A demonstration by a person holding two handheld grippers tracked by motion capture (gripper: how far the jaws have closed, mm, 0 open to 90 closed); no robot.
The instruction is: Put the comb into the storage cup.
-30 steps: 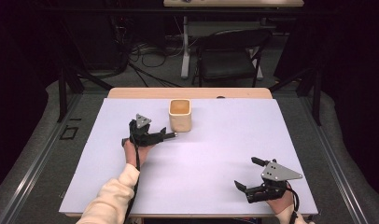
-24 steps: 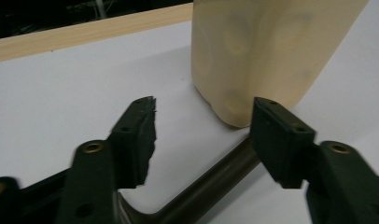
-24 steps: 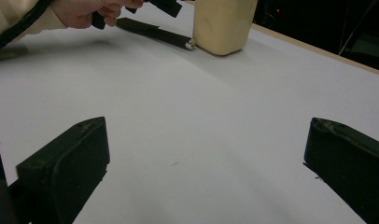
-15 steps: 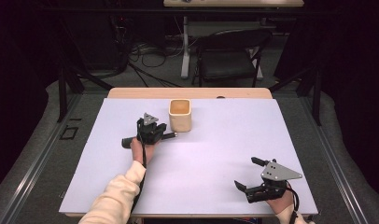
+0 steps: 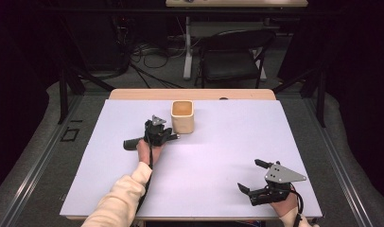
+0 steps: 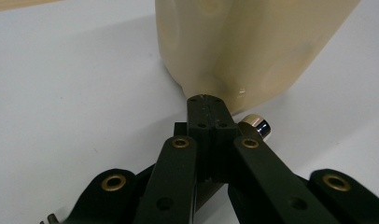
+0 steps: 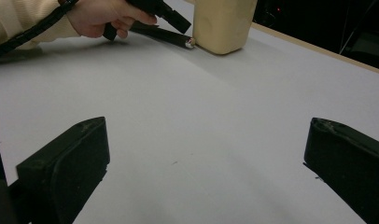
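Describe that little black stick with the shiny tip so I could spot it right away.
Start at the white table and find the cream cup near its far edge. The black pen lies flat at the cup's foot, under the left gripper. Its chrome tip nearly touches the cup.

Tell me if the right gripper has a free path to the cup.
Probably yes: bare table lies between the open right gripper and the cup; the left gripper sits at the cup's near-left side.
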